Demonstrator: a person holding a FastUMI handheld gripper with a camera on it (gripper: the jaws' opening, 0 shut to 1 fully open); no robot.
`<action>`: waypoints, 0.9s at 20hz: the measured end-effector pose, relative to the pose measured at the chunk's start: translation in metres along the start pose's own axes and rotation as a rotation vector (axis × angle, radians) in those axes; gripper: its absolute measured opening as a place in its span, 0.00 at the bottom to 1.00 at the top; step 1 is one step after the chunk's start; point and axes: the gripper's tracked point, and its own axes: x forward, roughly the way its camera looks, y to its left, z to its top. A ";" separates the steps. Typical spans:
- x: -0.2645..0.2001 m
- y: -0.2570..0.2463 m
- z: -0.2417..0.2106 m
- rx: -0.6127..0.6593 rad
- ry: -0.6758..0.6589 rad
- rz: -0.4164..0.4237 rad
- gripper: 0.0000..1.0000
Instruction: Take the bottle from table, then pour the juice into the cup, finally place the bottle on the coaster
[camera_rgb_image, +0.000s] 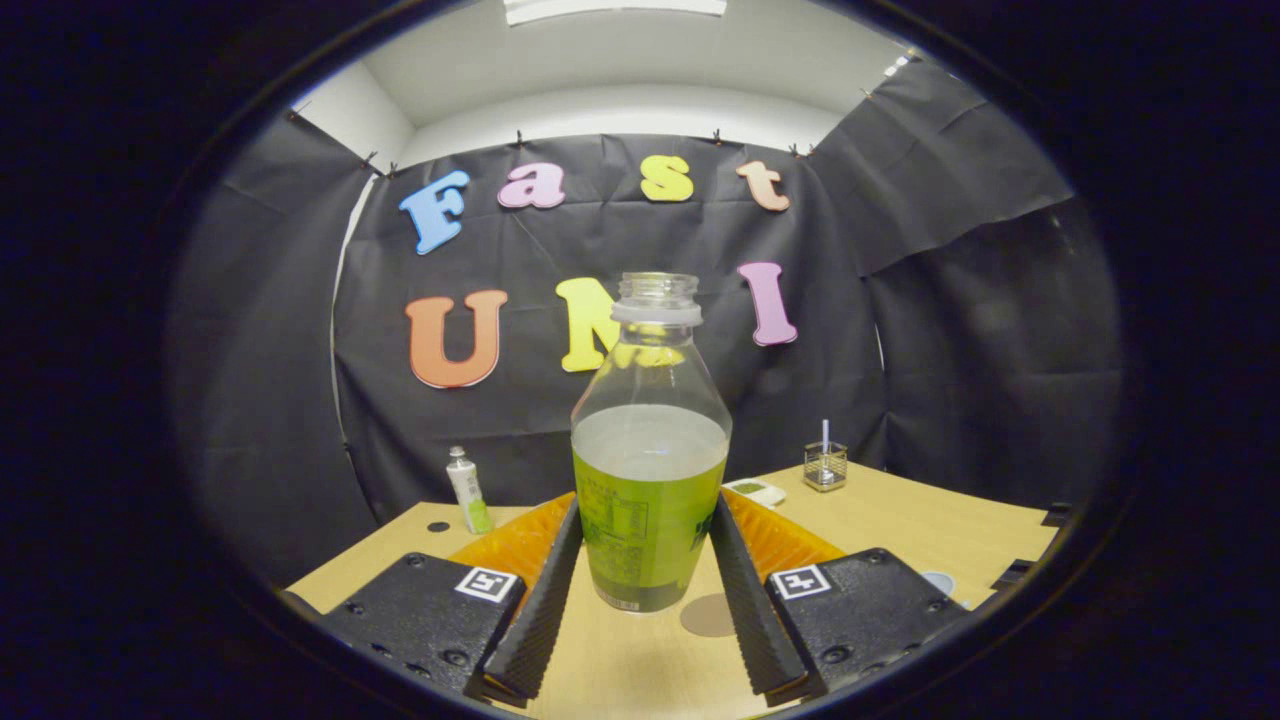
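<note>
Green juice bottle (650, 470), uncapped and upright, sits between your gripper (648, 545) fingers, both pressing its sides: clenched on it. Round coaster (708, 615) lies on wooden table (900, 520), just beside bottle base.

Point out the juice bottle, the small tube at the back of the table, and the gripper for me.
Juice bottle (648, 500): gripper view, on the green-filled body, between the fingers.
Small tube (467, 490): gripper view, on its mid-body, standing near the booth wall.
Gripper (648, 580): gripper view, midway between the fingertips, which flank the bottle's lower body.
</note>
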 end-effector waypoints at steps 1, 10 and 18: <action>0.006 -0.004 -0.001 0.005 0.002 0.002 0.78; 0.057 -0.028 -0.038 -0.025 0.085 0.054 0.78; 0.109 -0.062 -0.097 -0.093 0.226 0.020 0.79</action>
